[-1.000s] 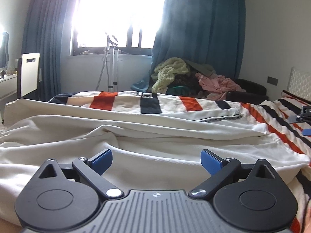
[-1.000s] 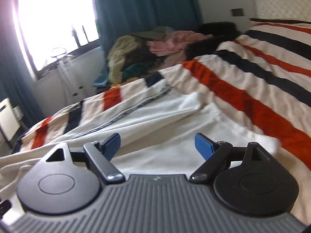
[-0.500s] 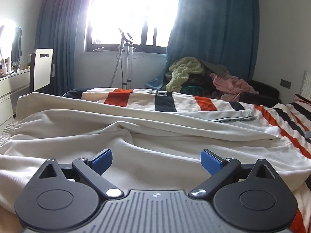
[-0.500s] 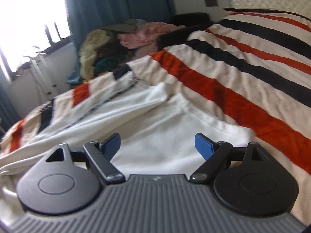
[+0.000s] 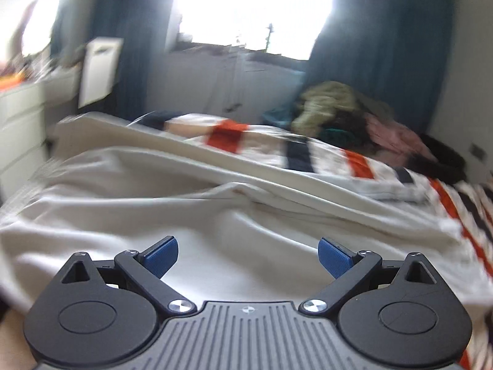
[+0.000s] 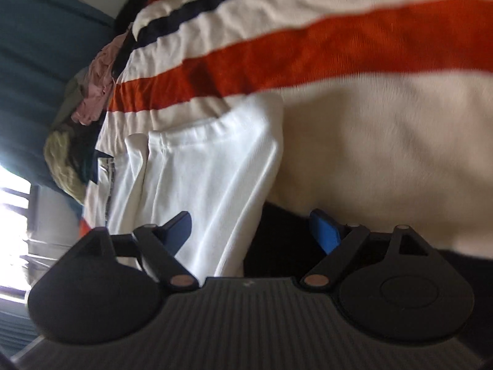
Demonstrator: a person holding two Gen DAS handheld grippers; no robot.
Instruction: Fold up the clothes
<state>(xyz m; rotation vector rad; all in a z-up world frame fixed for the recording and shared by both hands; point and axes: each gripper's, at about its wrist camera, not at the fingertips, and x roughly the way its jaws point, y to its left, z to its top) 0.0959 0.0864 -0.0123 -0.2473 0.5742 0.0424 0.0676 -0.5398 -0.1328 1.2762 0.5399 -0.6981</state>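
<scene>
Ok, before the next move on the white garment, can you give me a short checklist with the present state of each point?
1. Left hand-held gripper open: ok.
2. Right hand-held gripper open: ok.
3. White garment between left fingers, not clamped: ok.
4. Garment edge within right fingers: ok, its corner lies between them.
5. Garment flat on striped bedspread: not ok, it is creased.
6. Views sharp: not ok, both are blurred.
</scene>
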